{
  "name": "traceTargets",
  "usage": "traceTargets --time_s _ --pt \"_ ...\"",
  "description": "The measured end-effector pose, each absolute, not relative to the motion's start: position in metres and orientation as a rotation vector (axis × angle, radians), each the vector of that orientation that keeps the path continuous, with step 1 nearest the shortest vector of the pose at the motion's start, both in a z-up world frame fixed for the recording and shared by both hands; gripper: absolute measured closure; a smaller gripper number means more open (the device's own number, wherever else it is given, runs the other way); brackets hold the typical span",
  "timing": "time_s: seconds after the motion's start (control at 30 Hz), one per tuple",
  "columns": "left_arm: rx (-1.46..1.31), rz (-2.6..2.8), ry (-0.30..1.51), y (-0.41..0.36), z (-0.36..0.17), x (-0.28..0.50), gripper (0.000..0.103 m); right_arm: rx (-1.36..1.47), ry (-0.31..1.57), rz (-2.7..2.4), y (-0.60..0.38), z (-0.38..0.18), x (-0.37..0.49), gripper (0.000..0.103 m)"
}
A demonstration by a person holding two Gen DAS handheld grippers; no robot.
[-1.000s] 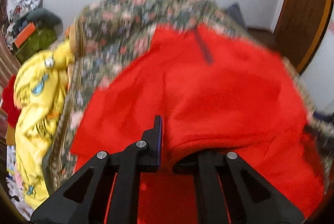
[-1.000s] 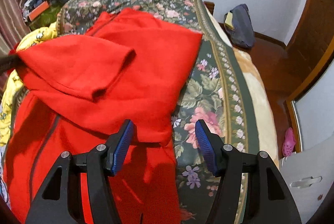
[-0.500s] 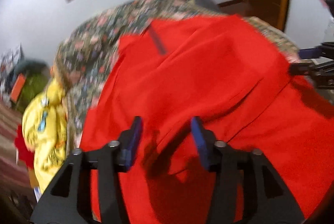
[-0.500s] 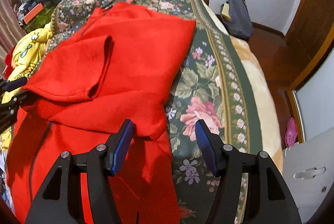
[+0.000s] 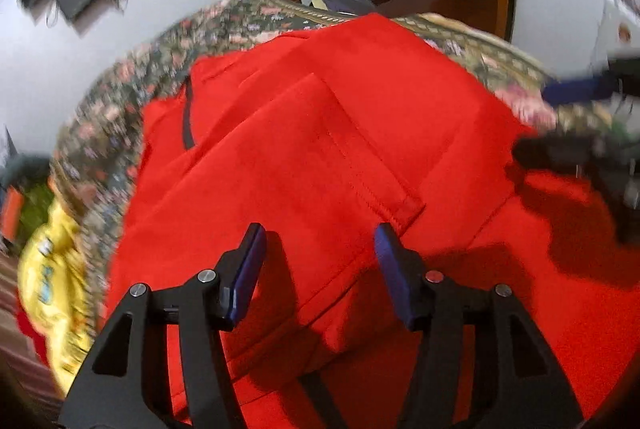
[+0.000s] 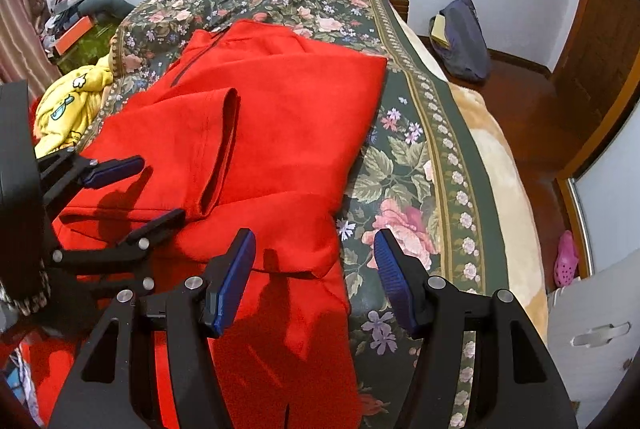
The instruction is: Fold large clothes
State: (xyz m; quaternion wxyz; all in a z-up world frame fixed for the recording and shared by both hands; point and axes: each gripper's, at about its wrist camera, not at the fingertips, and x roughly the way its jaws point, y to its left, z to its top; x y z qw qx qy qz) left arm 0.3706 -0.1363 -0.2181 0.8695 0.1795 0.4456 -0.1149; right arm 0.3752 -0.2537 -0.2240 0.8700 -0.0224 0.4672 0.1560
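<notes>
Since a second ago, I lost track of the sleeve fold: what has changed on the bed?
The left gripper let go of the red sleeve, its jaws having just opened, and the sleeve now lies folded across the red garment. The right gripper stayed open at the garment's edge; the floral bedspread is unchanged.

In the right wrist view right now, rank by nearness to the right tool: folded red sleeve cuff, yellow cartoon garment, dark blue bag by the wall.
1. Folded red sleeve cuff, centre-left.
2. Yellow cartoon garment, far left.
3. Dark blue bag, upper right, on the floor.

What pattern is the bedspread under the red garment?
Dark green floral bedspread with pink roses; clearest in the right wrist view.
</notes>
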Motion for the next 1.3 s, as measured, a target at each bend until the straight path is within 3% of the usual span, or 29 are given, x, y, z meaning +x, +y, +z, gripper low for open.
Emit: traceTargets --time_s 0.27,0.5,0.57,0.63,0.83,1.1,1.3 --pt "0.166 -0.354 1.018 -0.126 -0.210 0.379 0.047 -0.049 0.993 0.321 -0.253 -0.227 0.374 0.045" --pt "0.326 -0.340 0.968 -0.152 -0.216 0.365 0.049 -0.061 0.991 0.314 -0.252 -0.227 0.372 0.045" --pt "0.303 -0.320 0.964 -0.152 -0.215 0.368 0.062 -0.056 0.996 0.312 -0.253 -0.228 0.371 0.045" --pt "0.262 -0.324 0.962 -0.148 -0.210 0.370 0.093 -0.056 0.998 0.312 -0.254 -0.227 0.370 0.045" --pt "0.147 -0.252 0.872 -0.112 -0.173 0.369 0.096 -0.081 0.993 0.302 -0.256 -0.223 0.369 0.045" --pt "-0.033 -0.048 0.667 0.002 -0.085 0.366 0.097 -0.104 0.941 0.301 -0.245 -0.204 0.381 0.045" --pt "-0.077 0.118 0.596 0.082 -0.062 0.346 0.097 -0.123 0.937 0.326 -0.224 -0.200 0.398 0.045"
